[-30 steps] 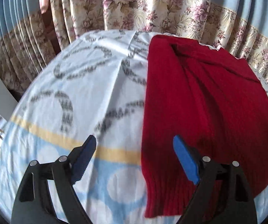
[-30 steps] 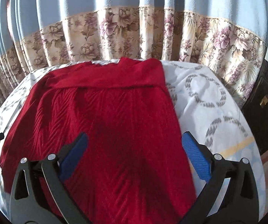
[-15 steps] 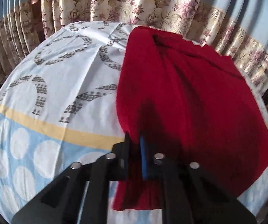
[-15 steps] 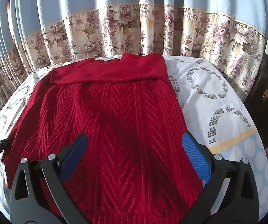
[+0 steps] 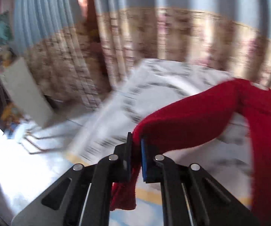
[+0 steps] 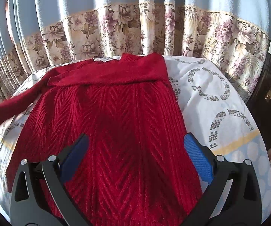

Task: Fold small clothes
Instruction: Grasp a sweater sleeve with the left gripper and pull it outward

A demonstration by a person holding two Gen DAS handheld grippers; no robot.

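Observation:
A red knitted sweater [image 6: 120, 124] lies spread on the patterned sheet [image 6: 207, 86], its far part folded over in a band. Its left sleeve [image 6: 12, 103] is drawn out to the left, off the sweater's body. In the left wrist view my left gripper [image 5: 135, 143] is shut on that red sleeve [image 5: 192, 116], whose cuff hangs down between the fingers; this view is blurred. My right gripper [image 6: 135, 145] hovers open over the sweater's near half, nothing between its blue pads [image 6: 197, 156].
Floral and blue curtains [image 6: 135, 28] hang close behind the bed. A dark cabinet [image 6: 269, 103] stands at the right edge. In the left wrist view a pale panel [image 5: 26, 94] and floor clutter show at the left.
My left gripper closed on the sweater's left edge, then pulled the sleeve up and out to the left. The right gripper has not moved.

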